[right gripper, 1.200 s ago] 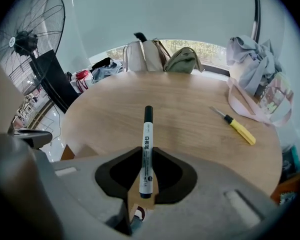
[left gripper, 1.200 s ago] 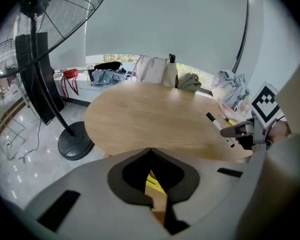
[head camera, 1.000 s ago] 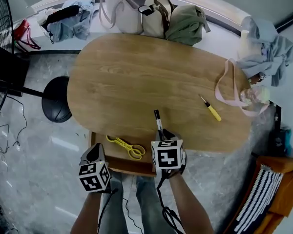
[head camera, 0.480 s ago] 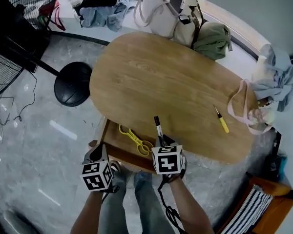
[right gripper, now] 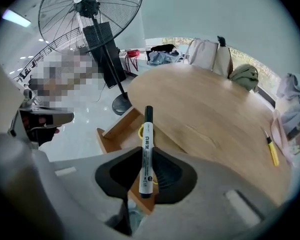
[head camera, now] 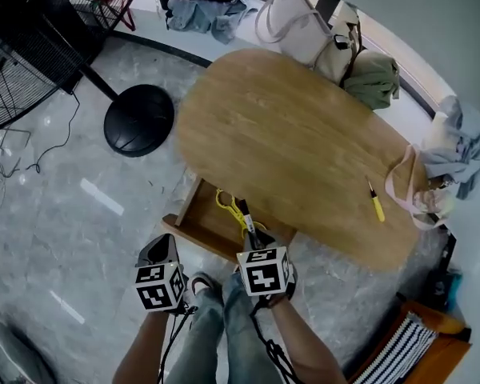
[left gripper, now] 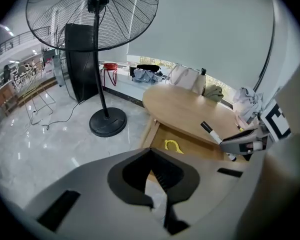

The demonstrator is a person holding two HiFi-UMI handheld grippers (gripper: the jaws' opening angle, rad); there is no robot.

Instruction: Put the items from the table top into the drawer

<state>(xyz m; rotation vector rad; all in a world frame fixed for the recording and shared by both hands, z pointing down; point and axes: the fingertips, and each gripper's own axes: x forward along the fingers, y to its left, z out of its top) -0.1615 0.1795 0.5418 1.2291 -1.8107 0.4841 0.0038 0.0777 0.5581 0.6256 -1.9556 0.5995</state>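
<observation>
Moved: right gripper [head camera: 254, 237] and left gripper [head camera: 162, 248] are now sitting lower and more to the left in the head view than a second ago; the marker [head camera: 246, 217] tip was over the counter [head camera: 296, 134] edge, and now it is lying over the drawer [head camera: 198, 218].
Right gripper: its jaws are clamping the marker near the back end; the black cap is pointing forward and down.
Left gripper: its jaws are standing together with nothing between them; it is hovering over the floor, left of the drawer front.
Drawer: is standing open under the near edge of the counter.
Scissors [head camera: 230, 206]: yellow, are lying inside the drawer, just beside the marker tip.
Yellow tool [head camera: 376, 208]: is lying on the counter near its right end, well apart from both grippers.
Pink bag [head camera: 416, 194]: is resting at the right end of the counter, near the yellow tool.
</observation>
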